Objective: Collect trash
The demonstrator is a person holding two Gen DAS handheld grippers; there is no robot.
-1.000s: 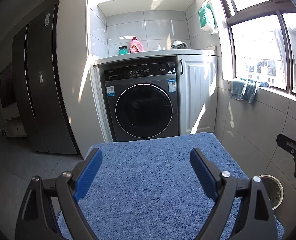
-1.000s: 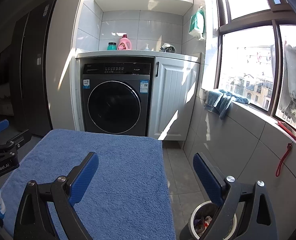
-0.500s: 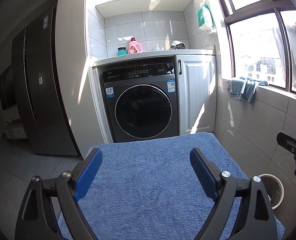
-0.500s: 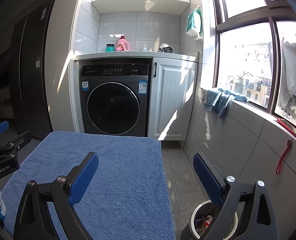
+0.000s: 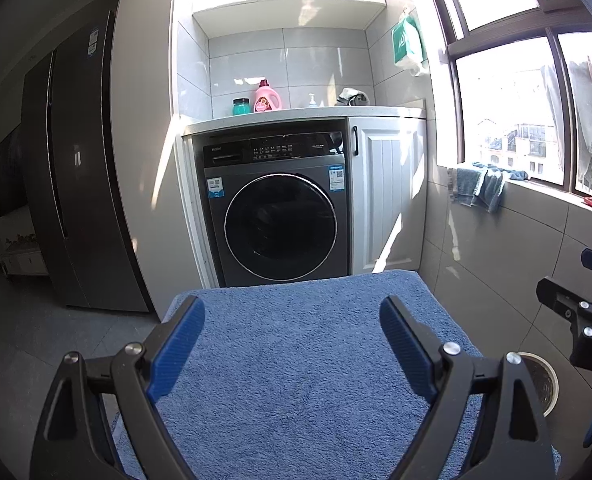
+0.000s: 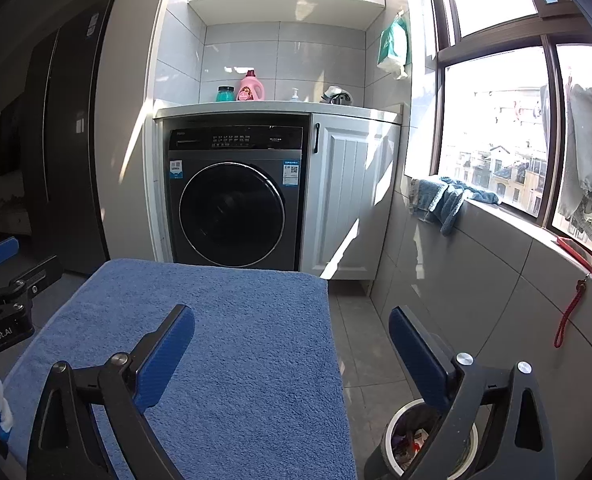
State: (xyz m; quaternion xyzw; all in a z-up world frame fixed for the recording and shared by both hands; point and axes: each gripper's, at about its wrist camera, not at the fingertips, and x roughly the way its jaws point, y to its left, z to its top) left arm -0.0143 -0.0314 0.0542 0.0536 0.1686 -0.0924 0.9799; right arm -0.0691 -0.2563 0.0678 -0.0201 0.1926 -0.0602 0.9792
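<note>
While both grippers hung over blue towel (image 5: 304,380), left gripper (image 5: 292,344) stood spread wide, nothing between pads. Right gripper (image 6: 292,354) likewise spread, empty, right finger over floor past towel edge. Bin (image 6: 412,440) sat on floor right of towel, near tiled wall, scraps visible inside. Washer (image 5: 280,208) stood beyond towel's far edge.

Right gripper (image 6: 292,330) jaws wide over blue towel (image 6: 232,320); bin (image 6: 400,436) below.
</note>
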